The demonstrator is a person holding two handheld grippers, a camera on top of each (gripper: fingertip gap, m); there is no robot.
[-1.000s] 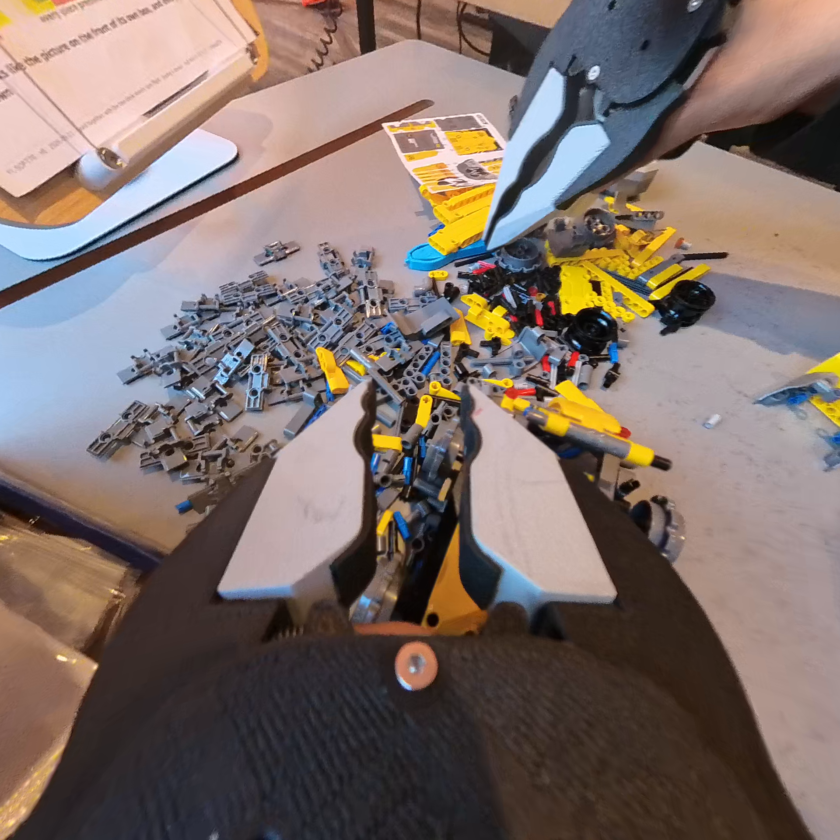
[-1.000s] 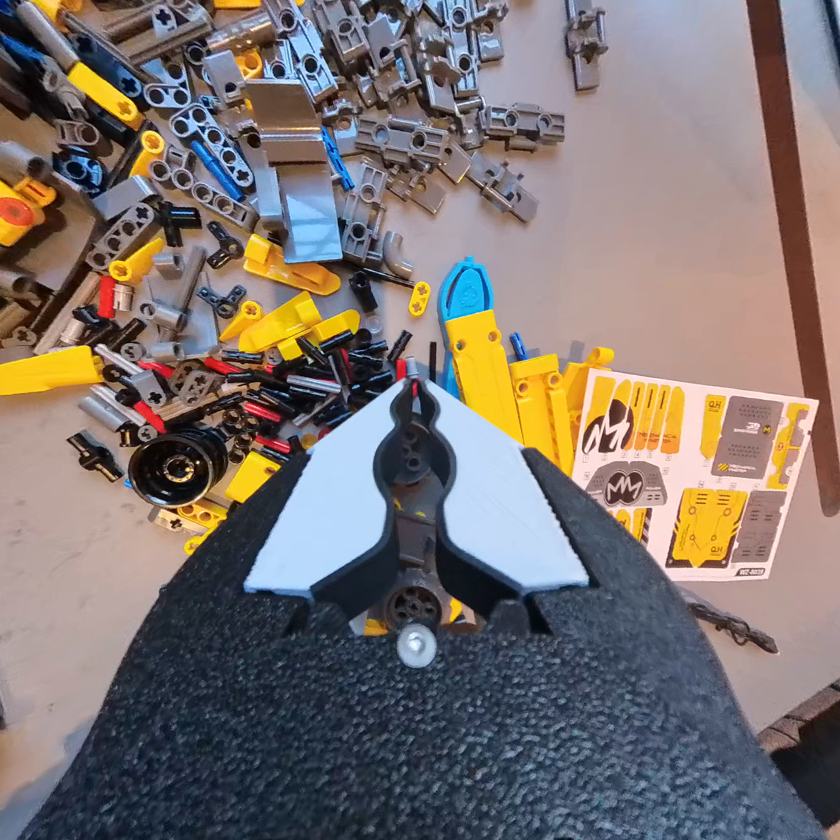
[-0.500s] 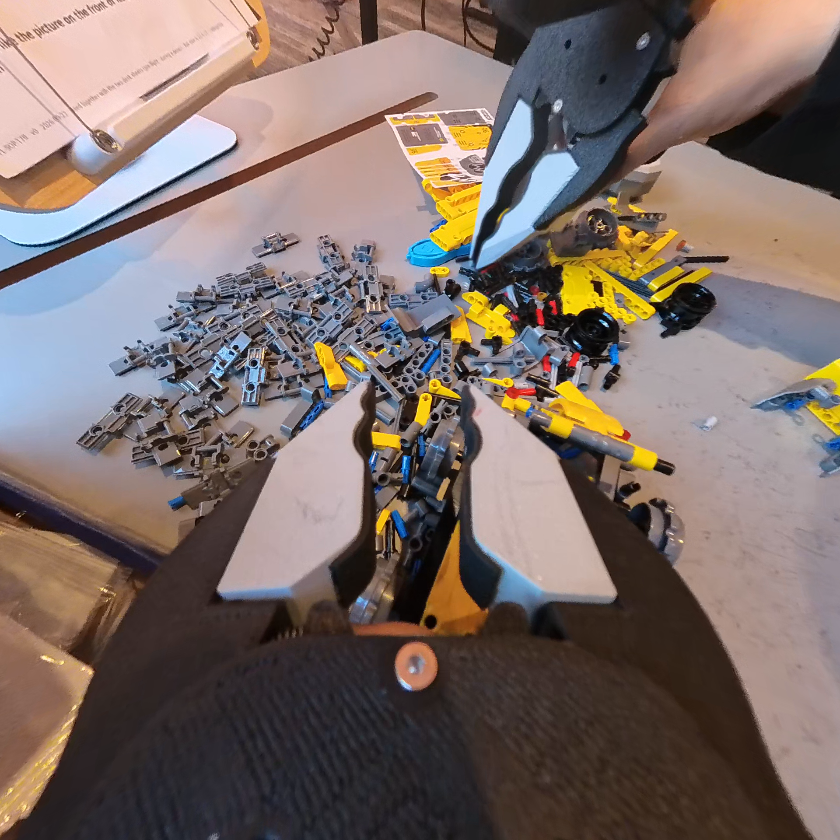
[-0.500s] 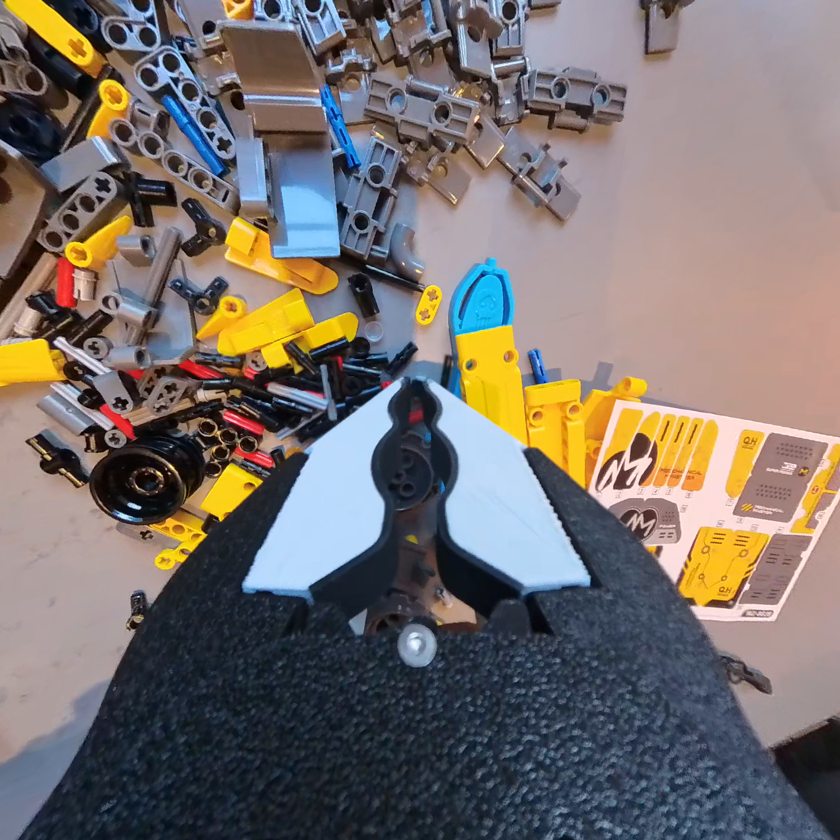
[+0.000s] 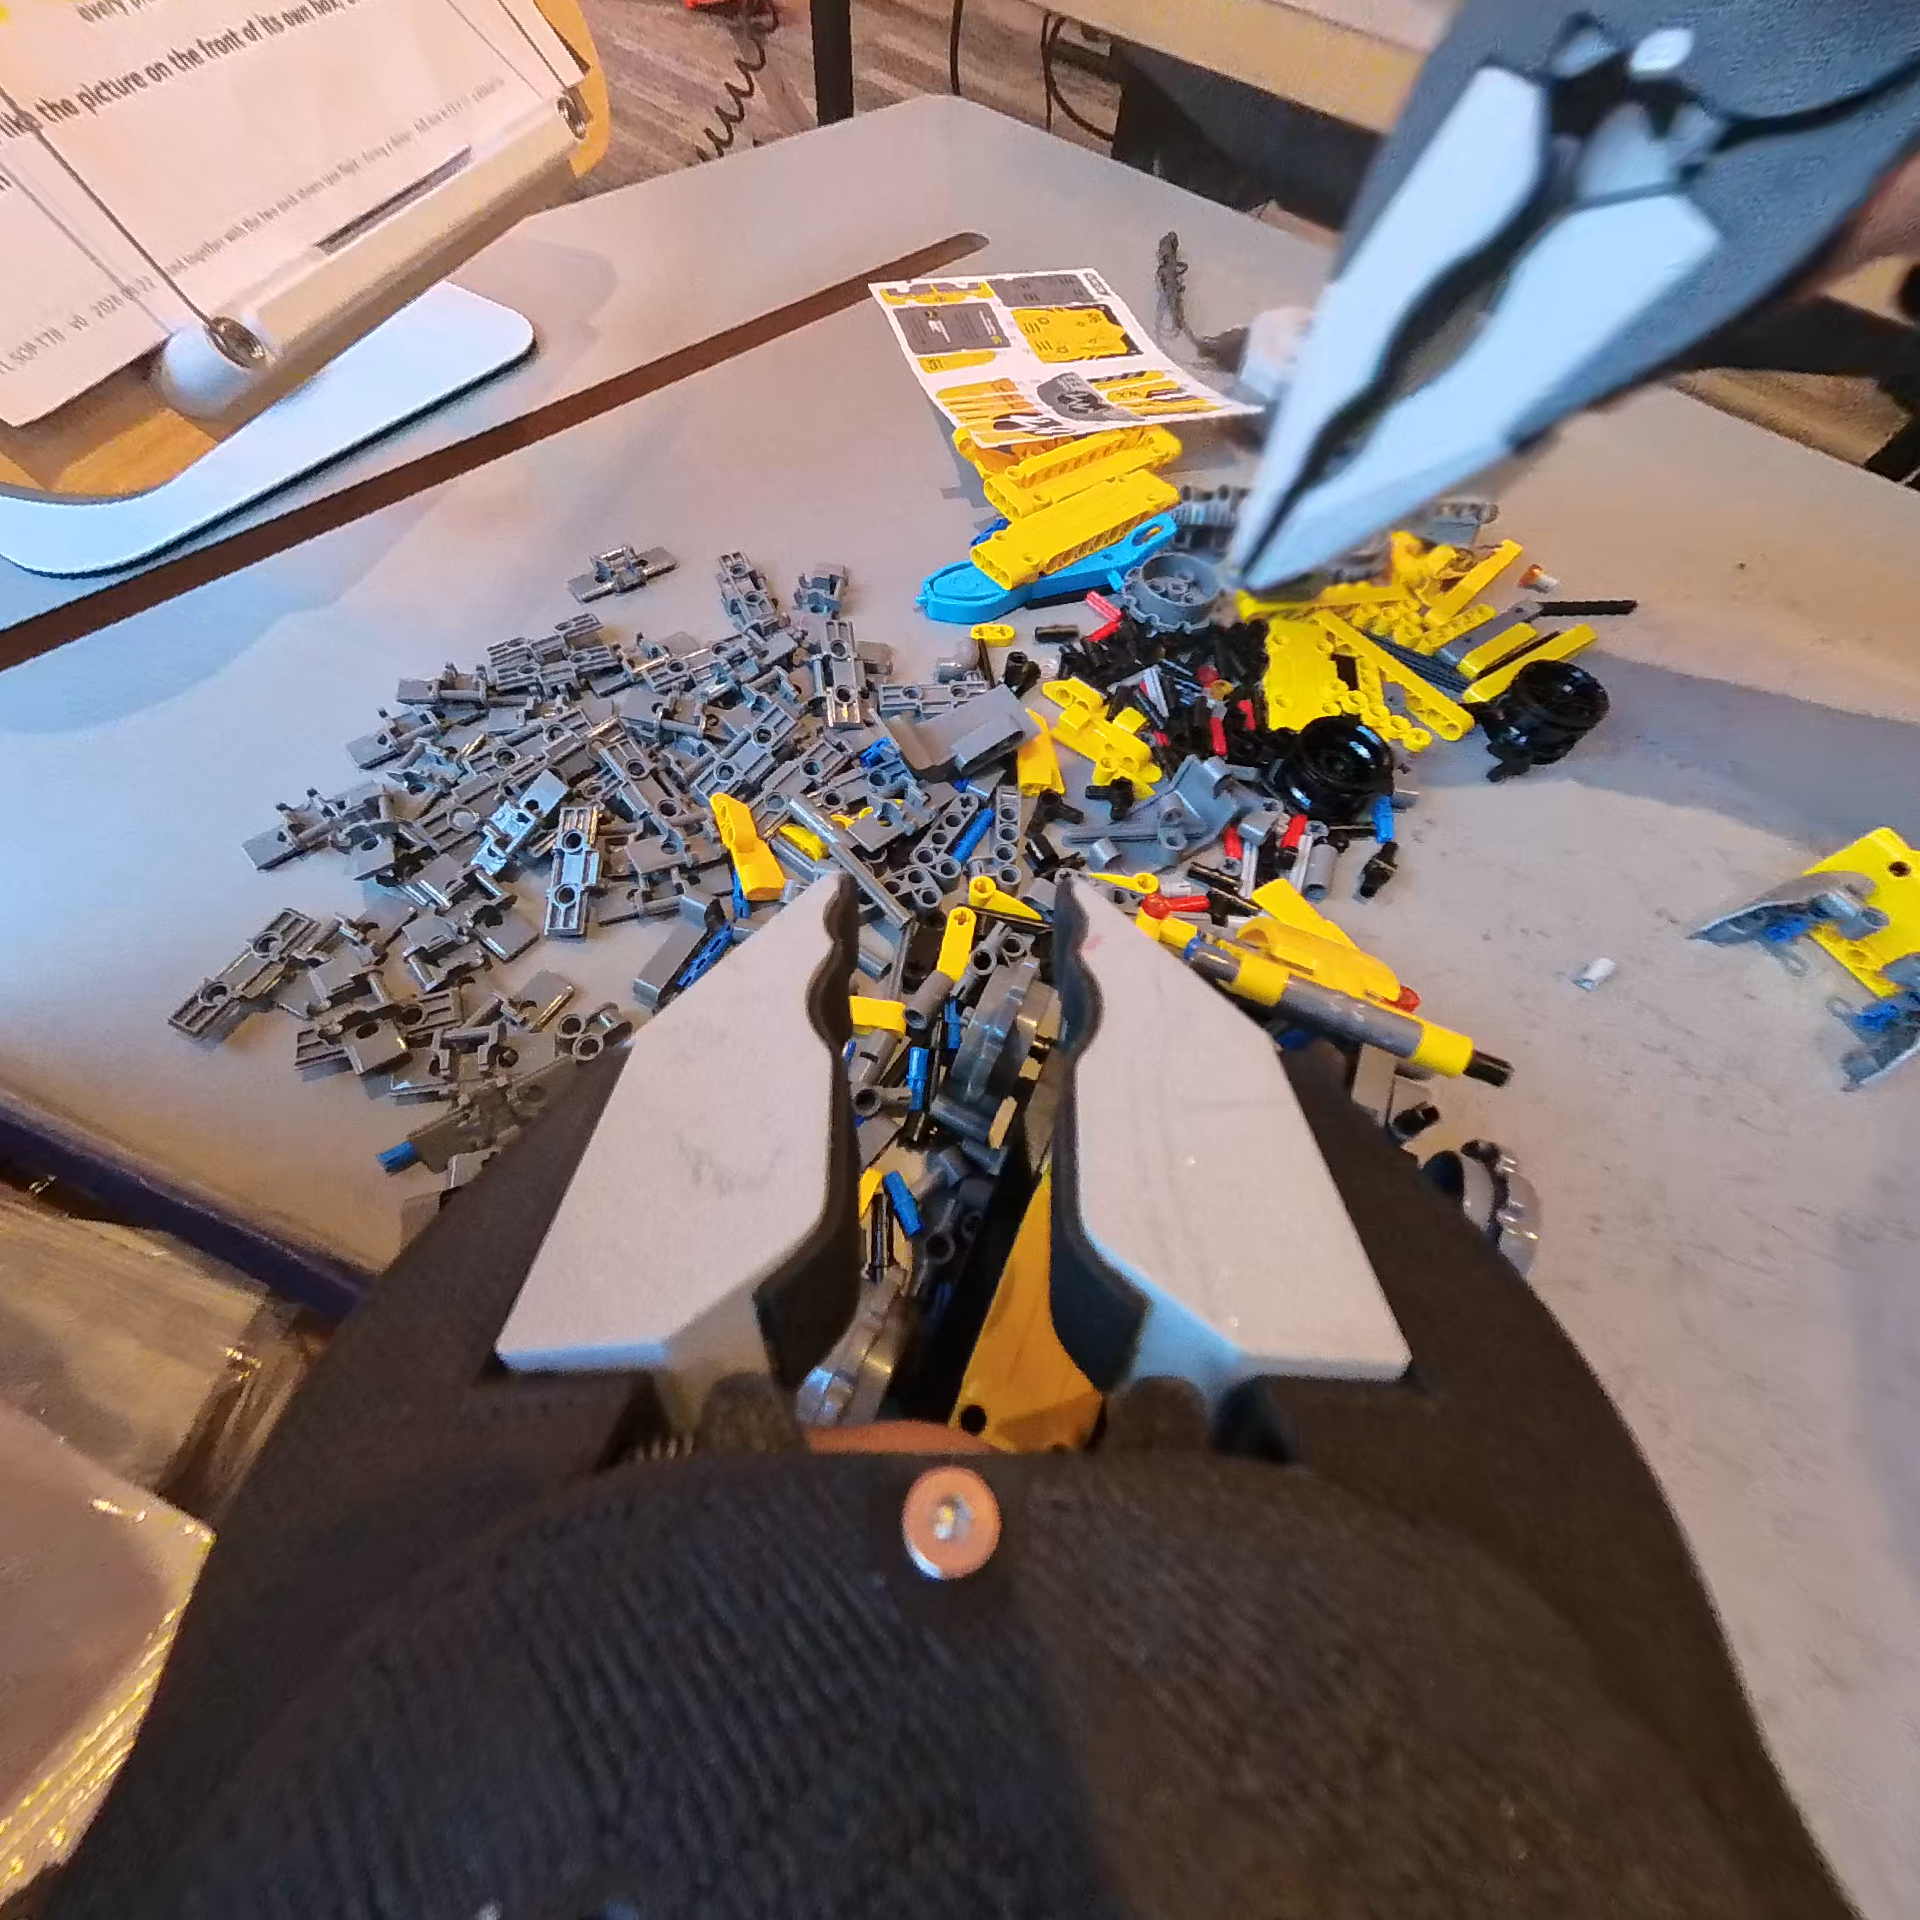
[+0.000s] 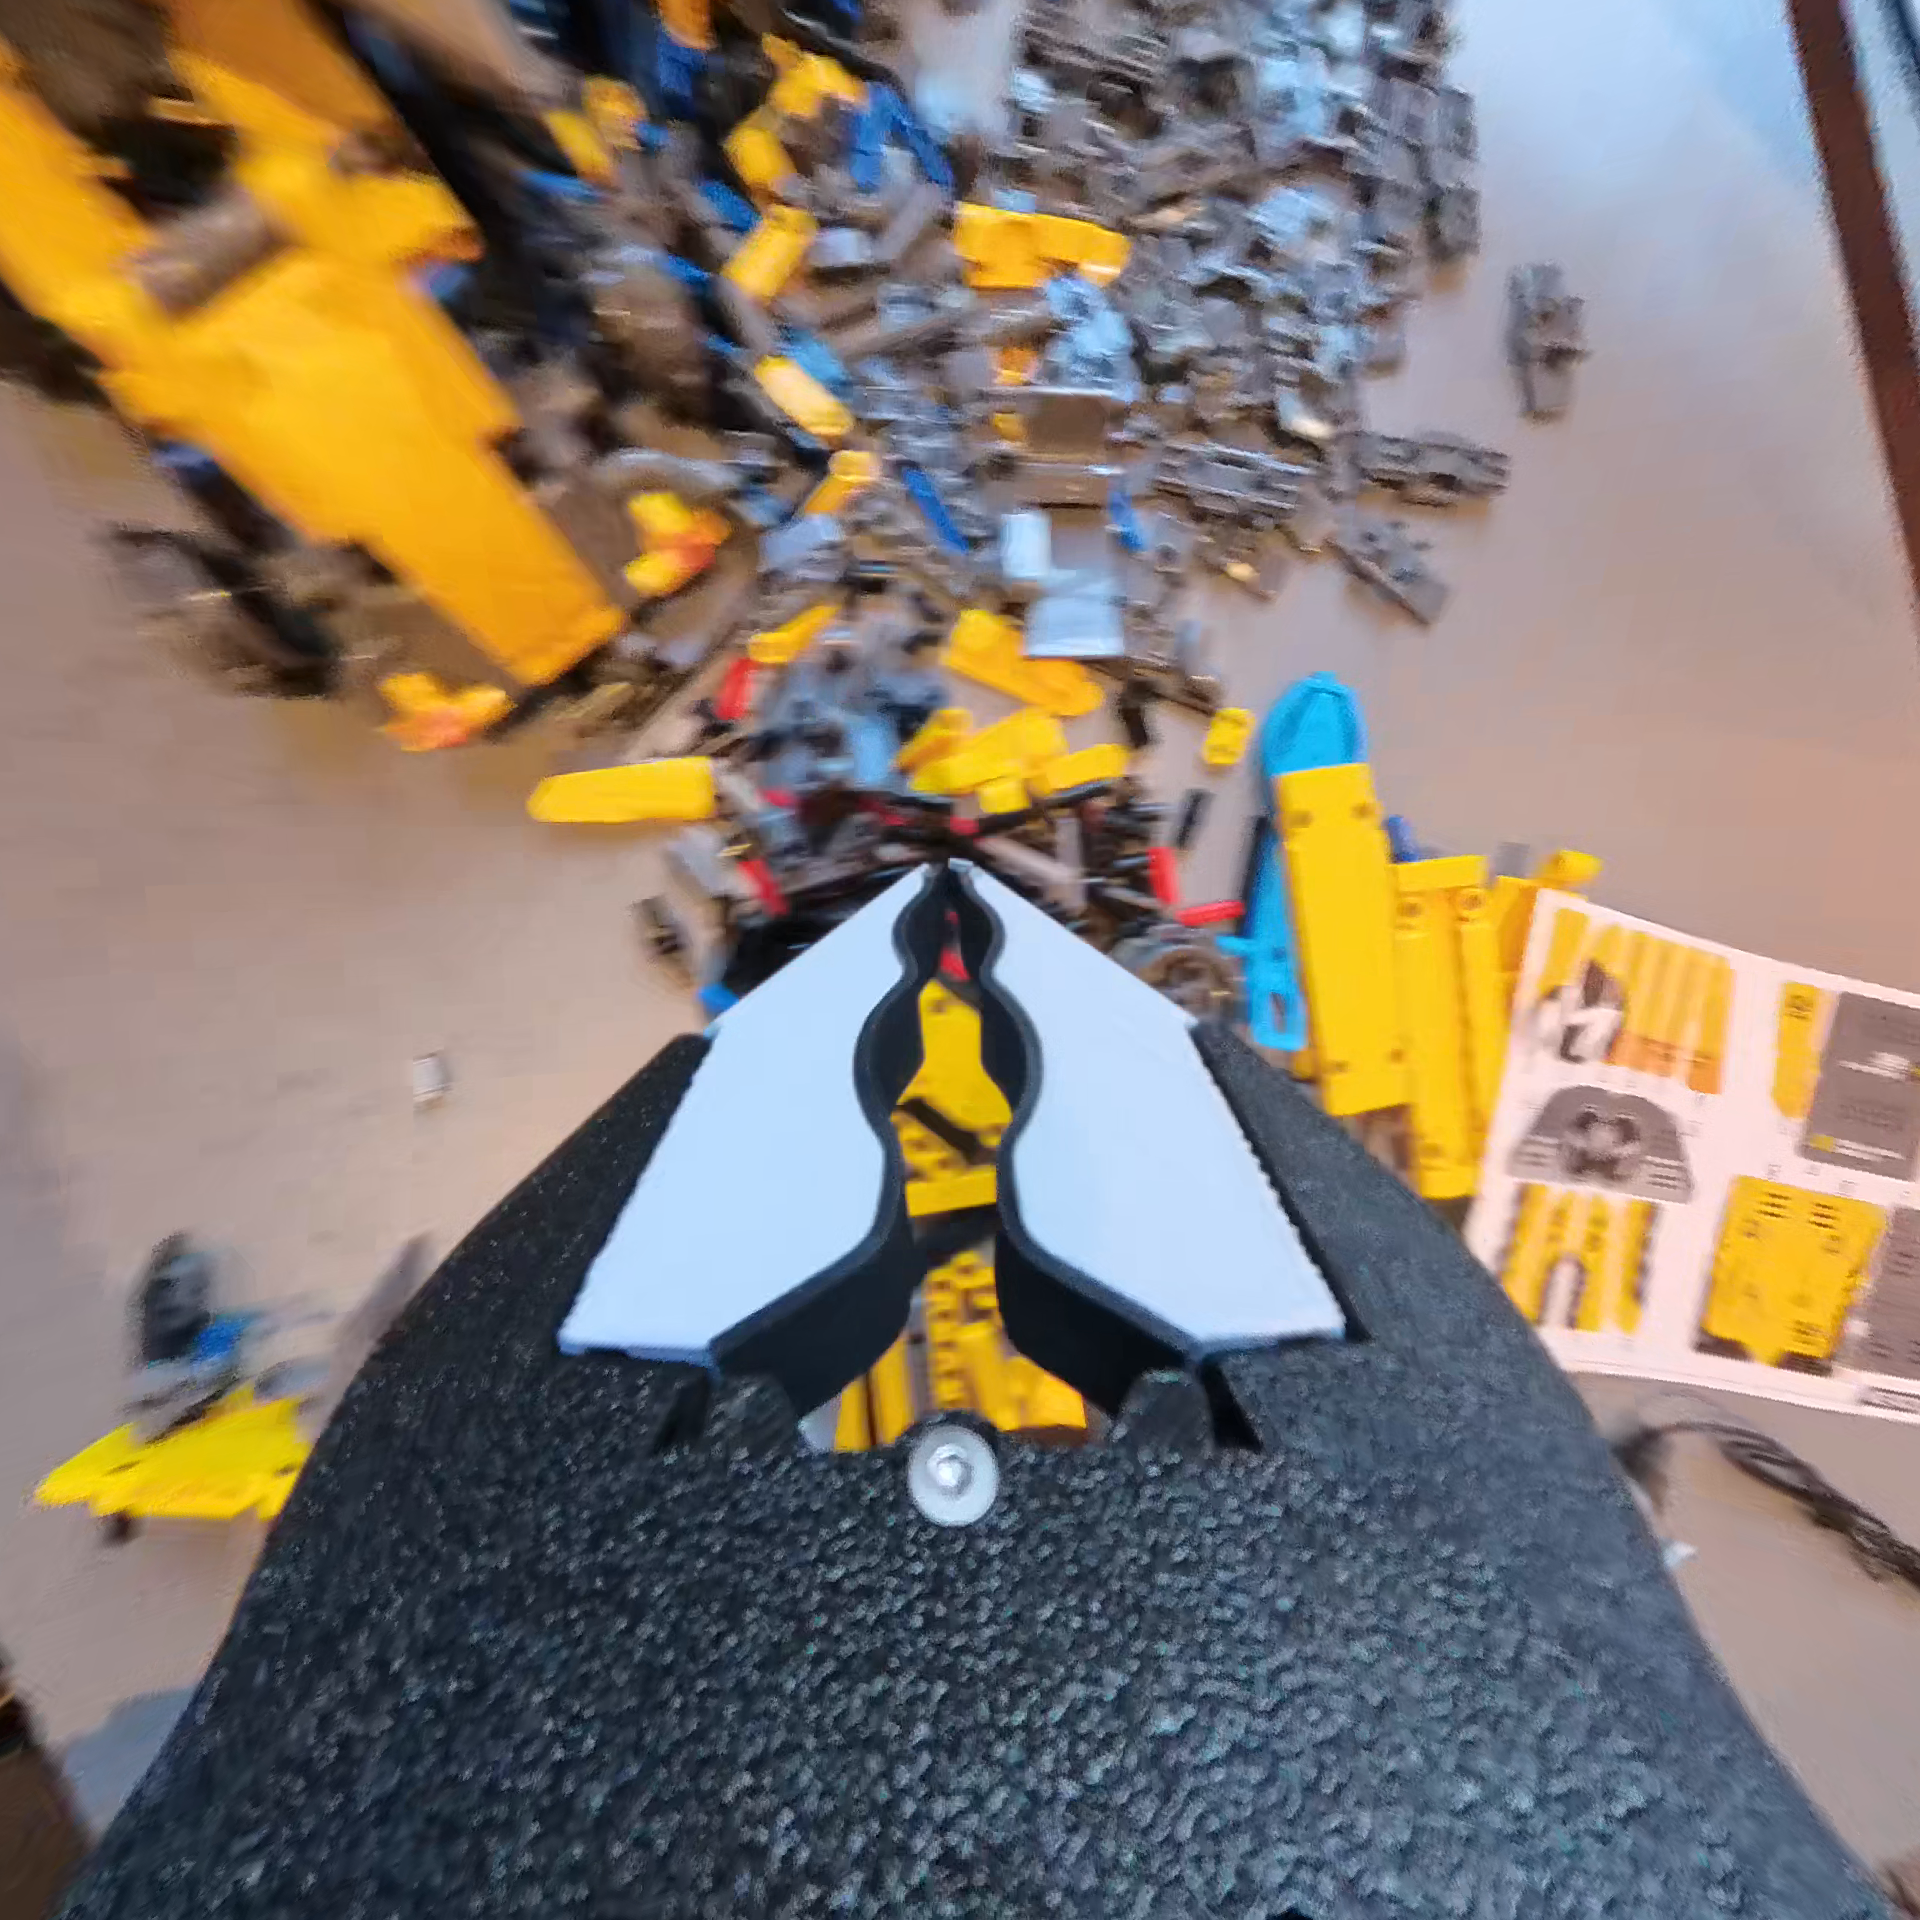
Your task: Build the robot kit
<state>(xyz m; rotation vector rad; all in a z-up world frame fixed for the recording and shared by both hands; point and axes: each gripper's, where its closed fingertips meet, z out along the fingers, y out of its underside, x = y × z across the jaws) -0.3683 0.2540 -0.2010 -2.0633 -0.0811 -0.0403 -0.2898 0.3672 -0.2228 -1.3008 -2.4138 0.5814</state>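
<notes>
My left gripper is open and hovers low over a heap of small grey, black, blue and yellow building pieces, holding nothing. My right gripper is shut, tip to tip, with nothing visible between the tips. In the left wrist view the right gripper hangs above the far side of the heap, its tip beside a grey round hub. The right wrist view is blurred by motion. Below the right gripper lie black and red pins and yellow beams.
A spread of grey links lies left. A blue tool, a sticker sheet and black wheels lie at the back. A part-built yellow and grey piece sits right. A paper stand is far left. My right fingertips sit around 15 cm from my left ones. My left tips are about 20 cm from the grey round hub, my right tips only 8 cm.
The right gripper has risen and pulled back to the right, away from the heap; its view now takes in more of the table and is blurred. The left gripper has hardly moved.
</notes>
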